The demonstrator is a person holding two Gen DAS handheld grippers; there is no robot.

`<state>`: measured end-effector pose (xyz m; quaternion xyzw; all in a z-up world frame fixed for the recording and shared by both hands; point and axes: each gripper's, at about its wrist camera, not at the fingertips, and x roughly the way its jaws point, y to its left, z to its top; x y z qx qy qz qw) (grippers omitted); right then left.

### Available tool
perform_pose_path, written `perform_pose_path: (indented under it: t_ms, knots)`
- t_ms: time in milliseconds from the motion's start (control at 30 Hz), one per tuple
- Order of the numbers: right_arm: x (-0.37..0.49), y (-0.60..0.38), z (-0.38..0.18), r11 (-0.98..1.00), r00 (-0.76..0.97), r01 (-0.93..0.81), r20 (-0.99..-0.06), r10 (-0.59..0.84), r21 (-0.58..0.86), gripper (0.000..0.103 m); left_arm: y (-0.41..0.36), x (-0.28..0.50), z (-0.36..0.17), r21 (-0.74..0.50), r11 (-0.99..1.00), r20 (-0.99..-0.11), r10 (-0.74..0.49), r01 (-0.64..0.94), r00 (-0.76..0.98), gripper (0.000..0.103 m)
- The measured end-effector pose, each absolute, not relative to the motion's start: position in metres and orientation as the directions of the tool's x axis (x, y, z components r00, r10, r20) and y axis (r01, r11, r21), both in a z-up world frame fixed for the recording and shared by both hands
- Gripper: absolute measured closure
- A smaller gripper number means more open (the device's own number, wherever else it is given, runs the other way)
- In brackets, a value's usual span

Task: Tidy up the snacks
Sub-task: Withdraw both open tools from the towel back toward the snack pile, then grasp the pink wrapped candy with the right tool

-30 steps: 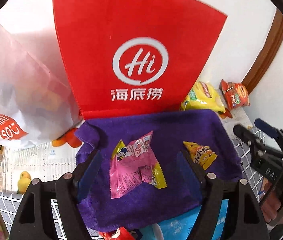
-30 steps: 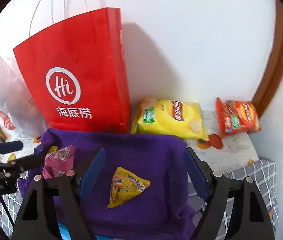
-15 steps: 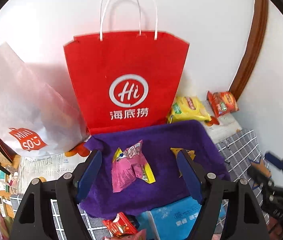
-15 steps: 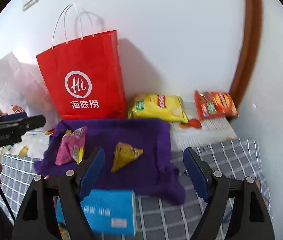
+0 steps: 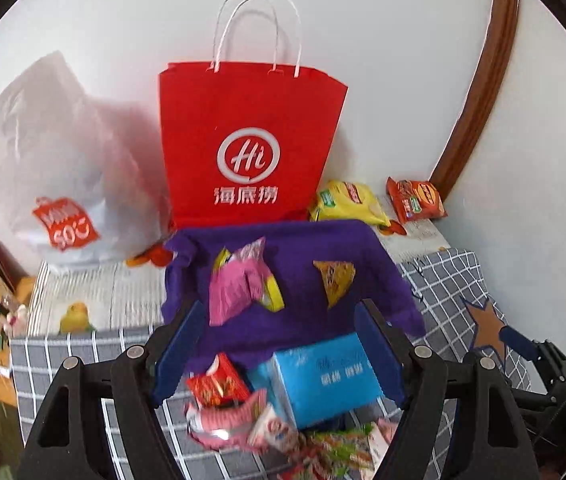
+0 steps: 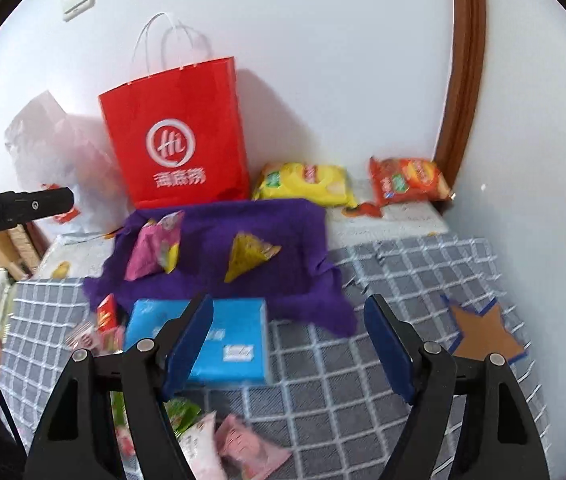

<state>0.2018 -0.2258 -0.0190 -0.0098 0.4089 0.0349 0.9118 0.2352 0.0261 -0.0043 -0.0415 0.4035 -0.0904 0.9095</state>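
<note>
A purple cloth (image 5: 307,248) (image 6: 219,280) lies on the checked table. On it rest a pink snack packet (image 5: 239,284) (image 6: 155,246) and a yellow triangular packet (image 5: 335,282) (image 6: 249,256). Several small packets (image 5: 219,384) (image 6: 243,446) lie in a heap at the near edge beside a blue tissue pack (image 5: 327,376) (image 6: 231,340). My left gripper (image 5: 281,356) is open and empty above the heap. My right gripper (image 6: 289,348) is open and empty over the table, right of the blue pack.
A red paper bag (image 5: 247,144) (image 6: 175,136) stands against the wall behind the cloth, with a white plastic bag (image 5: 63,168) to its left. A yellow chip bag (image 5: 347,202) (image 6: 305,182) and an orange chip bag (image 5: 417,200) (image 6: 407,180) lie at the back right. A brown star marker (image 6: 483,332) is on the table.
Both grippers have pulled back and up from the purple cloth. The pink and yellow packets stay on the cloth. The blue pack and the near heap have come into view.
</note>
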Motion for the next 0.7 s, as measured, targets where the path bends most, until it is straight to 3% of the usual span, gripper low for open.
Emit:
perform_pose_path:
  t_ms: [700]
  knots:
    - [0.147, -0.193, -0.097, 0.98, 0.56, -0.197, -0.817, 0.139, 0.032, 0.025, 0.062, 0.162, -0.058, -0.146, 0.987, -0.788, -0.154, 0.061, 0.597, 0.027]
